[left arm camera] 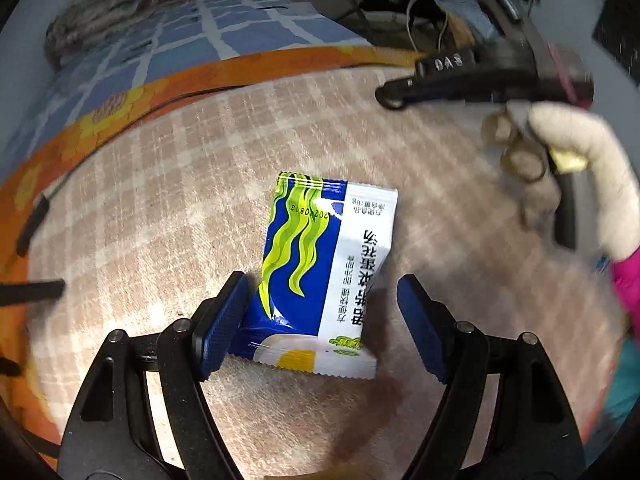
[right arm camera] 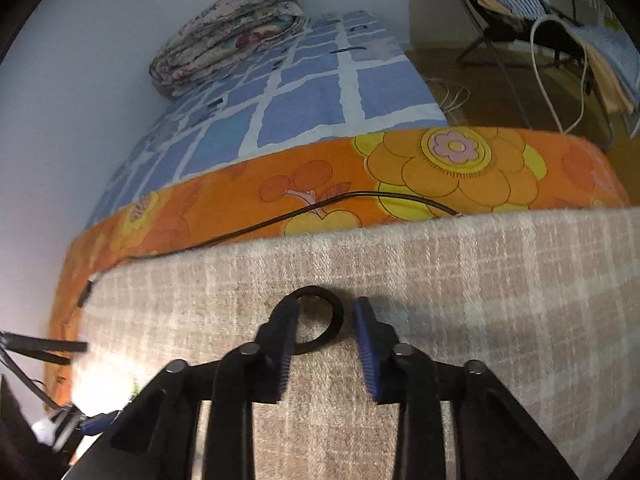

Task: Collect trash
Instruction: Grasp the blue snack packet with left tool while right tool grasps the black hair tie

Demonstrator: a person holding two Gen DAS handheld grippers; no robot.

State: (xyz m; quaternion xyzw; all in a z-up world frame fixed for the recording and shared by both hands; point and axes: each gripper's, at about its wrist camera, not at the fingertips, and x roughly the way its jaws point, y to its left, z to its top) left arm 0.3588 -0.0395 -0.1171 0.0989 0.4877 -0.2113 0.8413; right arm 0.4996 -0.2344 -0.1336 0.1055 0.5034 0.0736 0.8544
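A blue, white and green foil sachet (left arm camera: pixel 320 268) with Chinese print lies flat on the beige checked blanket (left arm camera: pixel 168 208). My left gripper (left arm camera: pixel 322 296) is open, low over the blanket, its blue pads on either side of the sachet's near half; the left pad touches the sachet's edge. In the left wrist view the right gripper (left arm camera: pixel 390 94) appears blurred at the upper right, held by a gloved hand. In the right wrist view my right gripper (right arm camera: pixel 326 320) is open with a black ring (right arm camera: pixel 338 314) lying on the blanket (right arm camera: pixel 500 288) between its fingertips.
An orange flowered sheet (right arm camera: pixel 440 168) borders the blanket, with a black cable (right arm camera: pixel 280 216) across it. Beyond lie a blue checked cover (right arm camera: pixel 304 100) and a folded quilt (right arm camera: pixel 232 28) by the wall. A chair with clothes (right arm camera: pixel 560 28) stands at the right on the wooden floor.
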